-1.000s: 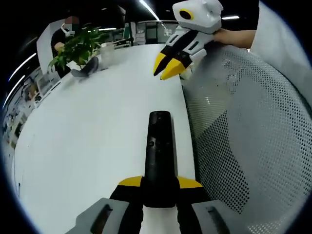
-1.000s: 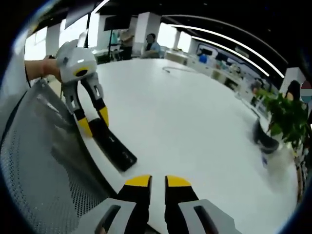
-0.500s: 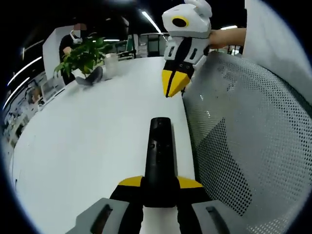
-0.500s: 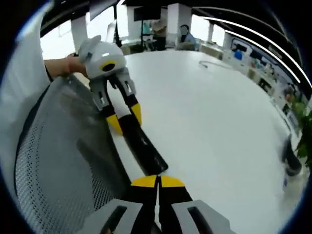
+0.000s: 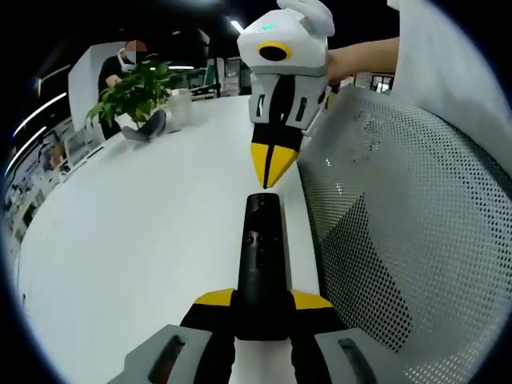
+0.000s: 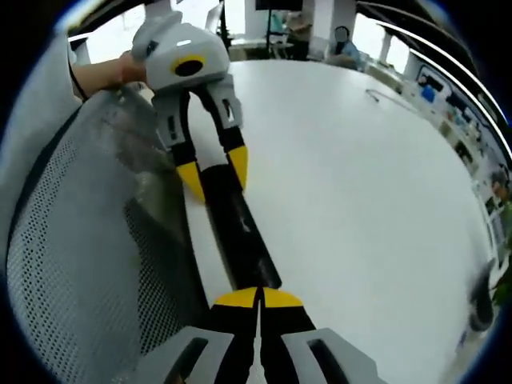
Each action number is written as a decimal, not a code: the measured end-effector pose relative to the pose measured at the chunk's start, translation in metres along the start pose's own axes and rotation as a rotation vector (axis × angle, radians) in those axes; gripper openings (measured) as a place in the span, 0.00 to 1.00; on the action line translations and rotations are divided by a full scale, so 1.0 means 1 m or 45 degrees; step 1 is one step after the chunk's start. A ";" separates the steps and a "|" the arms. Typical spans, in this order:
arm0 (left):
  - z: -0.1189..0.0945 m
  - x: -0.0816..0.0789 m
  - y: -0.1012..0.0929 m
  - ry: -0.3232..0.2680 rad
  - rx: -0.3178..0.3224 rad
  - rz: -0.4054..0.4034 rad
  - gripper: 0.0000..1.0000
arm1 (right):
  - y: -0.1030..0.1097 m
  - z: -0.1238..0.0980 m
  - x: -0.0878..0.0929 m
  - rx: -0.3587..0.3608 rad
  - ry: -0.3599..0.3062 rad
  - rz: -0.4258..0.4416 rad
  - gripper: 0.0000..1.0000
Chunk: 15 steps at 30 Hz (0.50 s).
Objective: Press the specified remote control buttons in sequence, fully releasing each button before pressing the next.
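Remote control (image 5: 262,260), black and slim, is lying along the near edge of the white tabletop (image 5: 144,240), its tail end sitting clamped between the yellow-tipped jaws of the left gripper (image 5: 262,301), which is holding it steady. Just beyond the remote's far end, the right gripper (image 5: 268,164) is hanging tip-down with its jaws pressed together on nothing, forming a single point aimed at the top of the remote. In the right gripper view the remote (image 6: 238,228) is running up from the closed right gripper (image 6: 258,298) toward the left gripper (image 6: 214,170) gripping its other end. Whether the tip is already touching a button is too close to call; it looks just short of contact. Judging by this, the sequence of presses is either beginning or between buttons, with pressing and releasing left to do. A grey mesh chair back (image 5: 400,240) is standing beside the tabletop edge, and a potted plant (image 5: 136,92) is sitting well away.
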<state>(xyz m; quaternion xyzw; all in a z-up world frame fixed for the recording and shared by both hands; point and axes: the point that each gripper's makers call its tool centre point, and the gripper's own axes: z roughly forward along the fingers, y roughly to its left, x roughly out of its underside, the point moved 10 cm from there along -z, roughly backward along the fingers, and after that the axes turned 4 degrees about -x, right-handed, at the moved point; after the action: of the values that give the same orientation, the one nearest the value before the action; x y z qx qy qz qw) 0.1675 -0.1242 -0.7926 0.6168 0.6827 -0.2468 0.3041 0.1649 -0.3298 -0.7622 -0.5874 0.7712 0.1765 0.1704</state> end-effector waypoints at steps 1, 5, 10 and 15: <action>0.000 0.000 0.000 -0.001 0.001 0.000 0.24 | 0.000 0.001 -0.001 -0.004 0.008 -0.008 0.00; 0.000 0.000 0.000 -0.001 0.003 0.002 0.24 | -0.001 0.005 -0.005 -0.006 0.049 -0.055 0.00; 0.000 0.000 0.001 -0.001 0.005 0.003 0.24 | -0.002 0.005 -0.006 -0.027 0.077 -0.074 0.00; 0.000 0.000 0.001 -0.002 0.006 0.003 0.24 | -0.003 0.007 -0.012 -0.044 0.161 -0.134 0.00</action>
<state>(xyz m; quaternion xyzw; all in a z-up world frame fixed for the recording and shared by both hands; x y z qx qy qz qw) 0.1682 -0.1242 -0.7928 0.6182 0.6812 -0.2485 0.3034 0.1710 -0.3169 -0.7631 -0.6399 0.7453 0.1431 0.1204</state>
